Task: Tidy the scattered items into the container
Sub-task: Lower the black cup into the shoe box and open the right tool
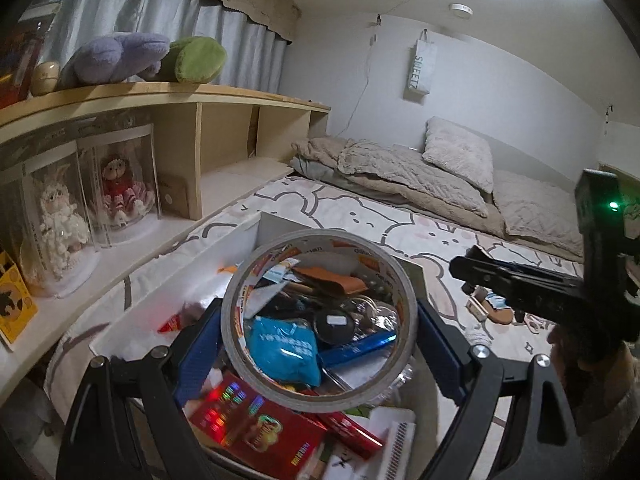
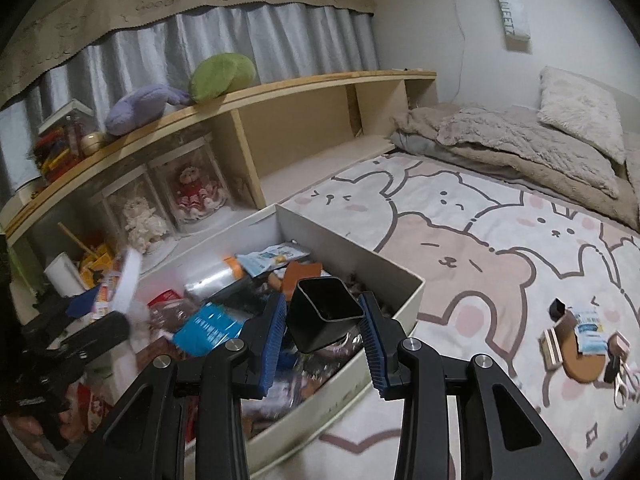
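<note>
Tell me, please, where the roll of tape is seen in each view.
Left wrist view: the roll of tape fills the lower centre, clamped in the left tool above the white box.
Right wrist view: blurred white shape at the left edge, probably it.
Shared landmark: the green plush on the shelf.

Both wrist cams ride just behind their claws, tilted down, close over the white box (image 1: 256,236) (image 2: 404,300) (shared, plus shelf (image 1: 168,96) (image 2: 280,88) and bedding beyond).
</note>
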